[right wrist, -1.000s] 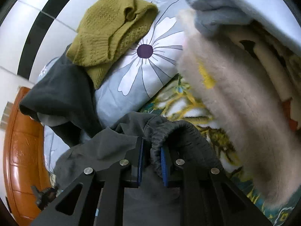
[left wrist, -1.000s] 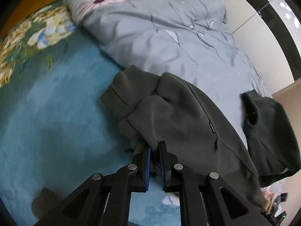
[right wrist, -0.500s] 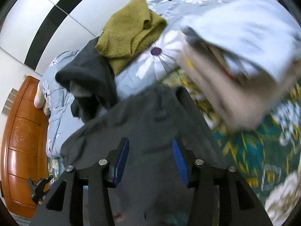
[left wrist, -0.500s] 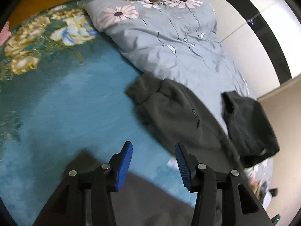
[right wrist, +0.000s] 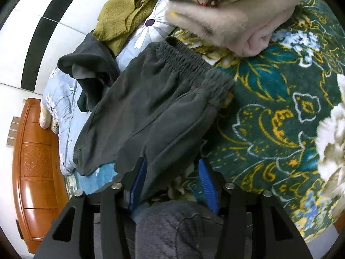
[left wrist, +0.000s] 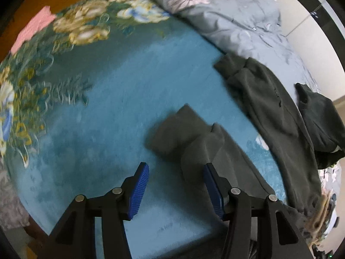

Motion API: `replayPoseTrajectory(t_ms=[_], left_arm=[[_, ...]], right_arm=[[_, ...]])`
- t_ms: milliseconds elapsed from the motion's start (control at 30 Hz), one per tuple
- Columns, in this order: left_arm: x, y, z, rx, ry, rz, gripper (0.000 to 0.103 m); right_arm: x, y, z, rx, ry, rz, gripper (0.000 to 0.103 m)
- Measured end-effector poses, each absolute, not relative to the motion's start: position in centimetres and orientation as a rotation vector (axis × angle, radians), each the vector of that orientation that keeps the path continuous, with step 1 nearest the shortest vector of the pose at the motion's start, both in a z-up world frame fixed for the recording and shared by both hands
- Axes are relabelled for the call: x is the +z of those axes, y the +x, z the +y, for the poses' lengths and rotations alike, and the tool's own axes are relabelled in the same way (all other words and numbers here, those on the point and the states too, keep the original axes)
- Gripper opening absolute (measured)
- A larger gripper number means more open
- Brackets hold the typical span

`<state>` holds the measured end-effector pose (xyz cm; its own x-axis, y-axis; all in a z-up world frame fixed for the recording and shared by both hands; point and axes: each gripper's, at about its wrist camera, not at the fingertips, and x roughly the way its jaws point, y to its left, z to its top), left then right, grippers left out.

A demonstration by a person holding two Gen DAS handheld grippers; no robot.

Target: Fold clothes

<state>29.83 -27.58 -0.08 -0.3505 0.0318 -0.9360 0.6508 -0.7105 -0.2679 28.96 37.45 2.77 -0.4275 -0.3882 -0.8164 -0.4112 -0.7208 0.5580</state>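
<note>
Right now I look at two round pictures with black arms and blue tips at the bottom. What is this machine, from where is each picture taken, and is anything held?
There is no robot. A person holds one two-finger tool in each hand, and a wide-angle camera on each looks along its fingers.

The left tool is open, holding nothing, above a blue blanket where dark grey trousers lie.

The right tool is also open. Its view shows the trousers' elastic waistband, an olive knitted sweater and a stack of folded clothes on the bed.
</note>
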Motion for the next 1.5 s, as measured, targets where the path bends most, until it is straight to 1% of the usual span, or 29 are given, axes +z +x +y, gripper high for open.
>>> replayPoseTrajectory(t_ms=[33, 233, 433, 467, 533, 567, 600, 633, 733, 833, 900, 933, 967, 1000, 1033, 1067, 1167, 1267, 1367, 1500], left_arm=[[-0.3, 29.9, -27.5, -2.100, 1.488, 0.898, 0.058], [-1.2, 29.7, -26.8, -2.082, 1.525, 0.901, 0.062], [-2.8, 30.1, -26.6, -2.061, 1.549, 0.994, 0.063], [-3.0, 30.2, -26.7, -2.058, 1.548, 1.014, 0.063], [-3.5, 30.5, -27.0, -2.051, 1.541, 1.079, 0.063], [-3.8, 30.7, -27.2, -2.044, 1.531, 1.130, 0.063], [-4.2, 30.8, -27.3, -2.031, 1.523, 1.174, 0.063], [-4.5, 31.0, -27.4, -2.017, 1.515, 1.218, 0.063], [-5.4, 31.6, -27.7, -1.980, 1.484, 1.348, 0.062], [-6.5, 32.4, -28.5, -1.912, 1.384, 1.556, 0.061], [-7.1, 32.8, -28.8, -1.870, 1.341, 1.644, 0.061], [-7.3, 32.9, -28.8, -1.854, 1.330, 1.675, 0.058], [-7.4, 33.0, -28.8, -1.843, 1.321, 1.700, 0.045], [-7.3, 32.9, -28.6, -1.859, 1.319, 1.698, 0.039], [-7.0, 32.7, -28.4, -1.878, 1.319, 1.686, 0.025], [-6.6, 32.5, -28.2, -1.898, 1.316, 1.673, 0.014], [-4.3, 32.1, -28.5, -1.965, 1.256, 1.630, 0.009], [-1.2, 30.6, -28.9, -2.048, 1.217, 1.586, 0.008], [1.4, 28.4, -28.6, -2.105, 1.234, 1.509, 0.008], [2.5, 24.3, -29.2, -2.078, 1.278, 1.487, 0.008]], right_arm=[[2.6, 28.7, 37.2, 2.363, -1.675, 1.172, 0.070], [1.8, 27.2, 35.5, 2.326, -1.686, 1.194, 0.070], [-0.3, 26.6, 34.8, 2.236, -1.727, 1.123, 0.069], [-0.5, 26.7, 34.9, 2.229, -1.728, 1.131, 0.066], [-0.8, 27.0, 35.1, 2.219, -1.733, 1.135, 0.035], [-0.8, 27.0, 35.2, 2.215, -1.742, 1.117, 0.032], [-0.8, 27.1, 35.2, 2.216, -1.748, 1.100, 0.023], [-0.8, 27.2, 35.2, 2.221, -1.752, 1.089, 0.019], [-0.7, 27.3, 35.2, 2.226, -1.754, 1.090, 0.016], [-0.5, 27.3, 35.6, 2.228, -1.743, 1.121, 0.014], [0.0, 27.4, 35.8, 2.243, -1.732, 1.139, 0.014], [0.3, 27.4, 35.7, 2.253, -1.728, 1.140, 0.014], [0.7, 27.5, 35.7, 2.263, -1.724, 1.140, 0.014], [1.0, 27.6, 35.7, 2.273, -1.720, 1.142, 0.014], [1.3, 27.6, 35.6, 2.280, -1.716, 1.145, 0.014], [1.6, 27.7, 35.6, 2.286, -1.709, 1.154, 0.014], [2.4, 27.7, 35.6, 2.312, -1.691, 1.174, 0.013], [3.4, 27.5, 35.5, 2.346, -1.666, 1.205, 0.012], [4.5, 26.6, 35.5, 2.386, -1.644, 1.214, 0.012], [5.8, 24.2, 35.6, 2.414, -1.619, 1.232, 0.012]])
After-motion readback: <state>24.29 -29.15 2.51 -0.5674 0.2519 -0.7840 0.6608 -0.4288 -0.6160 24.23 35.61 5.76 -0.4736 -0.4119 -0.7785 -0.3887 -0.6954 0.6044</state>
